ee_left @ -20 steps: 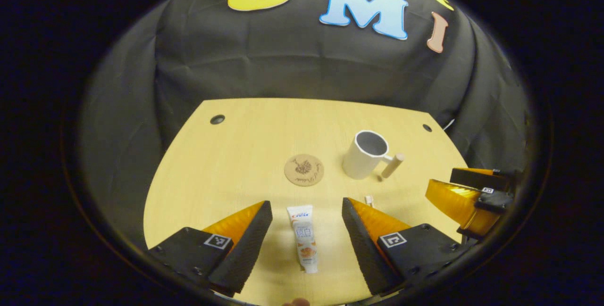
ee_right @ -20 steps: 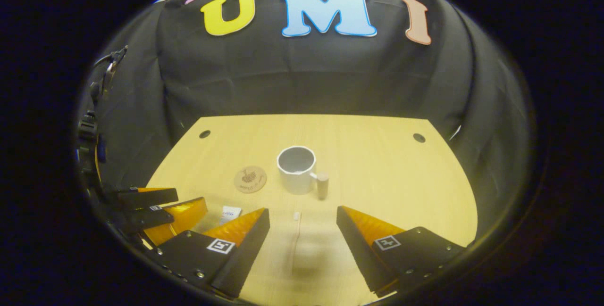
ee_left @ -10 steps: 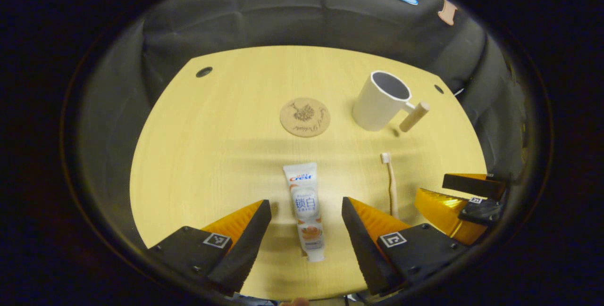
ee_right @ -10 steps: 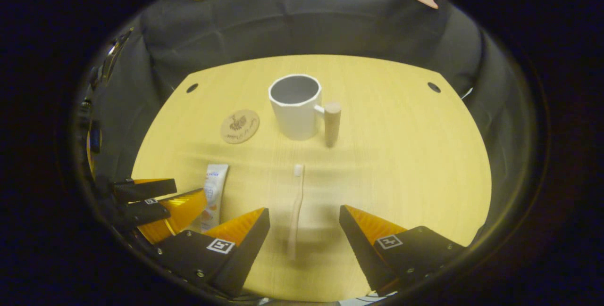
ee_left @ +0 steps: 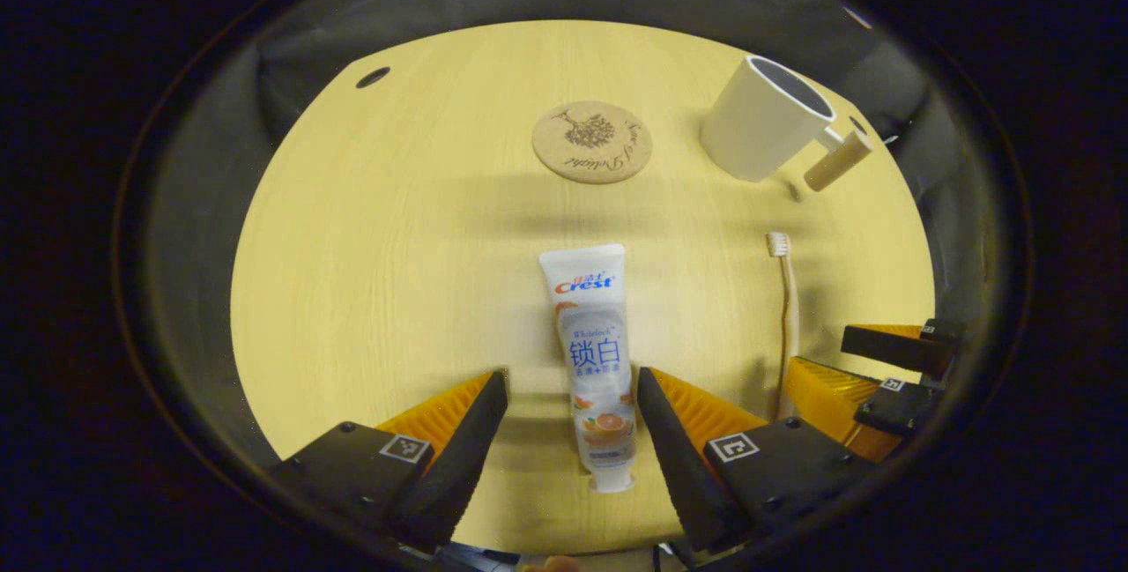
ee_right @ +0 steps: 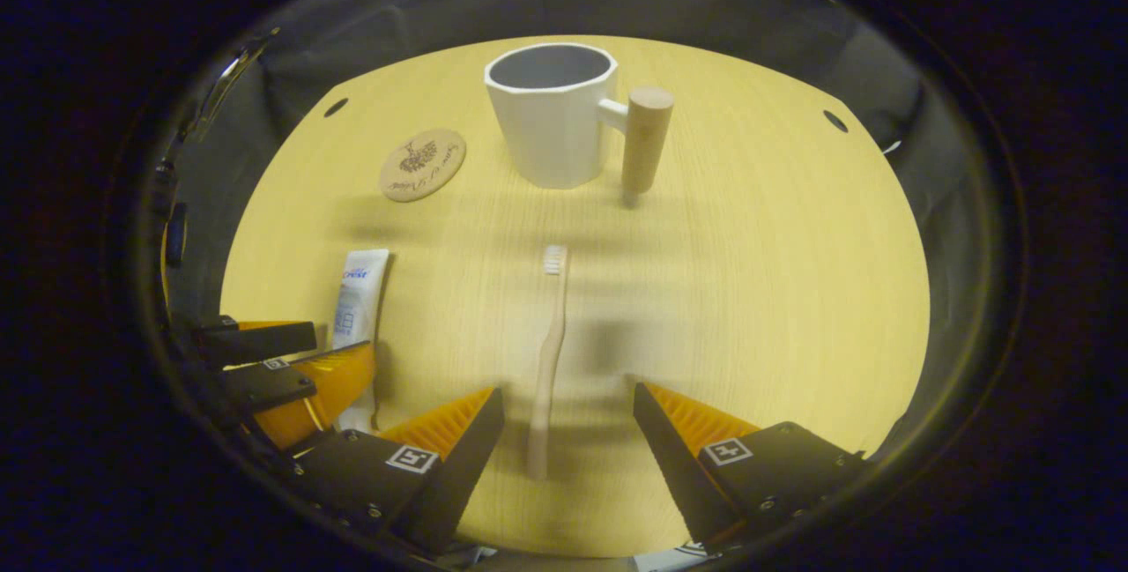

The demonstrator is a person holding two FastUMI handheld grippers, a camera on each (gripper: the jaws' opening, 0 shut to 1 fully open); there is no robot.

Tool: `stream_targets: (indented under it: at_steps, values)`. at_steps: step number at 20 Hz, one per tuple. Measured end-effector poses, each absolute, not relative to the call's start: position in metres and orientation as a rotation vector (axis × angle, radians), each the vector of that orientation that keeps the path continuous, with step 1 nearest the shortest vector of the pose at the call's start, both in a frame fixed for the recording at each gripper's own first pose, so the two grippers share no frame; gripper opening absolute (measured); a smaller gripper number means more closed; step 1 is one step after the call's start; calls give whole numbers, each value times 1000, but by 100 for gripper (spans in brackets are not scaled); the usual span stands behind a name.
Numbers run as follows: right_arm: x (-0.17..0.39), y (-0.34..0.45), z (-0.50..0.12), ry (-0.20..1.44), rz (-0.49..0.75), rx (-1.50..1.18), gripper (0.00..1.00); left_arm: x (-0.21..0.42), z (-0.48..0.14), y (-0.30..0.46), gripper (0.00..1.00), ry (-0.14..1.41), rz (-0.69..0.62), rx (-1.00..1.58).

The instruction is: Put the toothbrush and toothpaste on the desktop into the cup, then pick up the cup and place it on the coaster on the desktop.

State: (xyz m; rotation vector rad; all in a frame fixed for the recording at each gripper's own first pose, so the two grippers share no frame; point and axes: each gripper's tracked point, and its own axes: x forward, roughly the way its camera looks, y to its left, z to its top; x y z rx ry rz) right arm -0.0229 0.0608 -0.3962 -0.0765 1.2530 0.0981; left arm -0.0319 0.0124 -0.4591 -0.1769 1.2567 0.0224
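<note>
two grippers hang over the desk [ee_right: 749, 290], fingers spread. left gripper [ee_left: 571, 396] straddles the toothpaste [ee_left: 592, 360] lying flat near the front edge; right gripper [ee_right: 568, 409] straddles the toothbrush [ee_right: 548, 352] handle. coaster [ee_left: 592, 141] and cup [ee_right: 551, 114] sit toward the back edge.

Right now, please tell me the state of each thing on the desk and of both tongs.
toothpaste: flat on the desk, between the open left tongs, not gripped
toothbrush: flat, between the open right tongs, not gripped
cup: upright, empty, on the desk beside the coaster
coaster: flat, nothing on it
</note>
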Motion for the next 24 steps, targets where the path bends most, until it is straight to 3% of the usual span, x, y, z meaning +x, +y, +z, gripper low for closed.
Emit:
stream_targets:
  at_steps: [2,3,4,10,11,12,14,16,18,19,20,21,22,24]
  values:
    - [-23,59,-403,1272,92,-97,93,-32,-465,14,99,1276,37,-171]
    - [-24,58,-407,1279,89,-107,93,-33,-468,14,94,1285,43,-169]
    - [-24,59,-409,1286,88,-116,93,-34,-469,14,99,1299,49,-164]
    - [-24,60,-415,1300,77,-130,92,-31,-469,13,95,1313,59,-176]
    - [-25,59,-413,1305,74,-126,83,-31,-469,13,95,1318,62,-179]
    - [-24,58,-413,1309,72,-122,81,-31,-470,12,98,1323,62,-179]
    - [-25,57,-414,1325,58,-112,65,-31,-469,13,99,1335,68,-184]
    - [-24,56,-412,1330,54,-112,61,-31,-470,10,87,1350,77,-197]
    - [-27,56,-413,1345,46,-104,32,-29,-467,5,81,1356,65,-190]
    - [-27,56,-413,1347,48,-103,33,-27,-464,4,79,1357,65,-184]
    - [-27,56,-413,1355,46,-101,33,-26,-462,4,53,1364,64,-182]
    - [-29,56,-414,1365,46,-98,33,-24,-460,3,53,1365,59,-181]
    - [-29,56,-413,1369,50,-95,33,-21,-453,5,41,1373,60,-179]
    - [-25,50,-414,1363,21,-106,37,-16,-443,9,46,1379,60,-184]
